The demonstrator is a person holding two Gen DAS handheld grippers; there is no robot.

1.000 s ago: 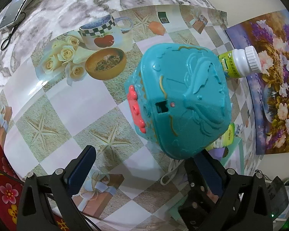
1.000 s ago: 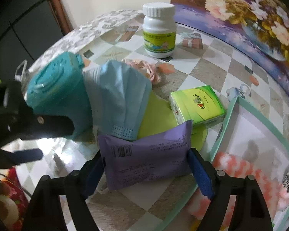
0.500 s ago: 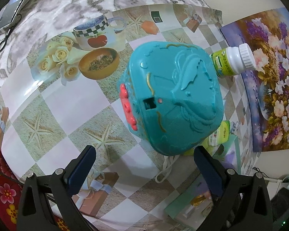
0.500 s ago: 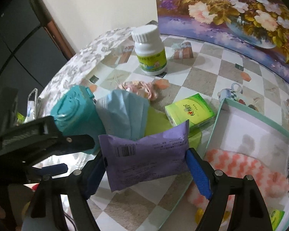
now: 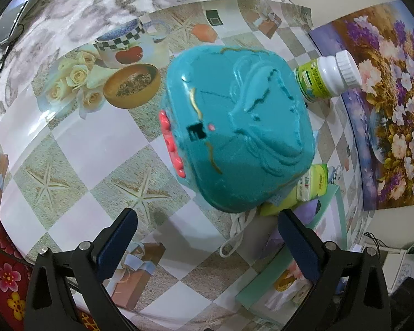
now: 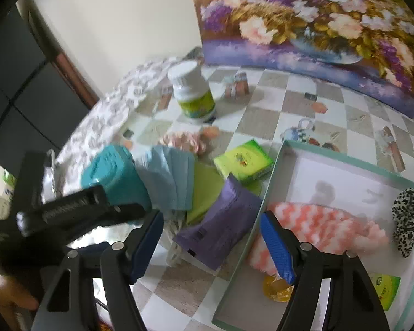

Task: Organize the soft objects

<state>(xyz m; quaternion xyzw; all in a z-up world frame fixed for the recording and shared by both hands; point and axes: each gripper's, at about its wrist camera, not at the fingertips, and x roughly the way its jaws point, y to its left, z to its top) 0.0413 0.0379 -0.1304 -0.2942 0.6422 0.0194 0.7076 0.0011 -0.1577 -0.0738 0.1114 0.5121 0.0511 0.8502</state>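
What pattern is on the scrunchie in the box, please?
Black-and-white leopard spots on the scrunchie, seen best from the right wrist.

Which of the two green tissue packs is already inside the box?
The small pack in the box's near corner; the bigger one lies on the table outside it.

A soft purple plastic pouch (image 6: pixel 216 224) lies tilted on the tablecloth, one corner raised, just beside the left rim of my shallow mint-green tray (image 6: pixel 265 209). Behind it a flat yellow-green cloth (image 6: pixel 205 186) is spread, with a pale blue pleated face mask (image 6: pixel 171 178) draped partly over it. A small pink ruffled scrunchie (image 6: pixel 183 140) sits further toward the table's far edge. Inside the tray, a fluffy orange-and-white striped cloth (image 6: pixel 317 224) lies along the near left side, and a black-and-white leopard-print scrunchie (image 6: pixel 407 222) rests against its right edge.
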